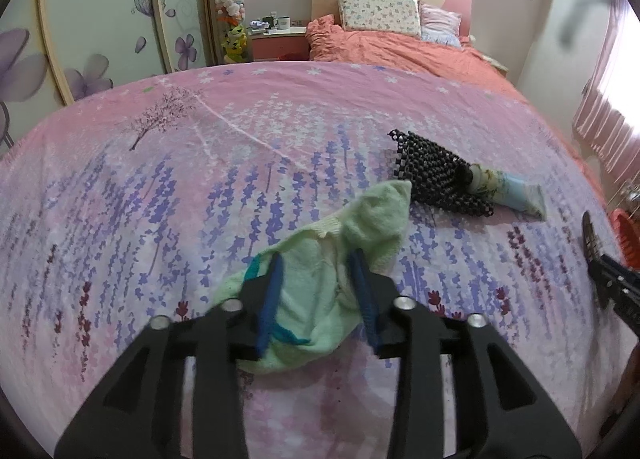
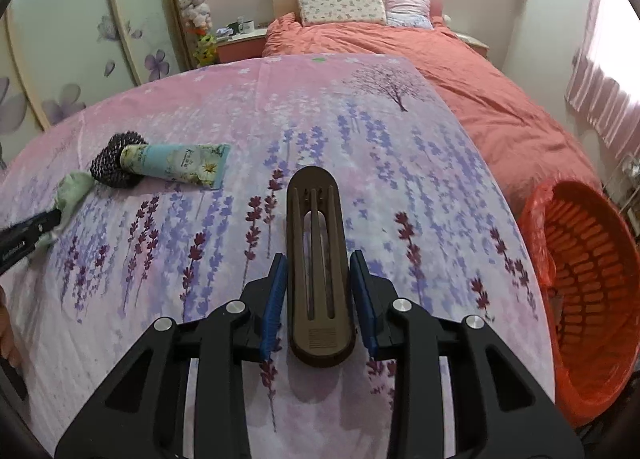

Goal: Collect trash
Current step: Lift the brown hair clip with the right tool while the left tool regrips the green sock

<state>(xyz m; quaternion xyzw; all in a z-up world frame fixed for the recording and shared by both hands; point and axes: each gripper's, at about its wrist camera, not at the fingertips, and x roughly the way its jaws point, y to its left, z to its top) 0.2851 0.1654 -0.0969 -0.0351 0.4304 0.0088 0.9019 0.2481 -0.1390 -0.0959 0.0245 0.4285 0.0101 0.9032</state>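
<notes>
Inspection covers a bed (image 2: 280, 107) spread with a lavender-print sheet, with an orange basket (image 2: 592, 279) standing off its right edge as the evident collection point. All positions below are given relative to that basket.

Right gripper (image 2: 323, 299): the fingers (image 2: 276, 299) stand at a narrow setting on either side of a brown slotted comb-like object (image 2: 318, 259). A thin gap appears between each blue pad and the object's flanks, so I cannot tell whether it is clamped or merely bracketed. The object lies on the sheet just left of the basket, nearest to it of all the items.

Left gripper (image 1: 318, 299): the fingers (image 1: 272, 299) are moderately spread, with a pale green cloth (image 1: 340, 259) bunched between them. The fabric laps against both pads, but a firm pinch is not evident. The cloth lies well left of the basket, farther than the comb-like object.

Remaining items: a black beaded mat (image 1: 436, 175) and a floral-print tube (image 1: 508, 191) resting against it, both on the sheet beyond the cloth, well apart from the basket.

Assessment: the step in hand appears to be securing one item in each gripper; nothing is visible inside the basket. The next move calls for the pads to seat squarely on comb and cloth, a lift clear of the sheet, then carriage right over the basket rim. The loose cloth may slip from a partial pinch.
</notes>
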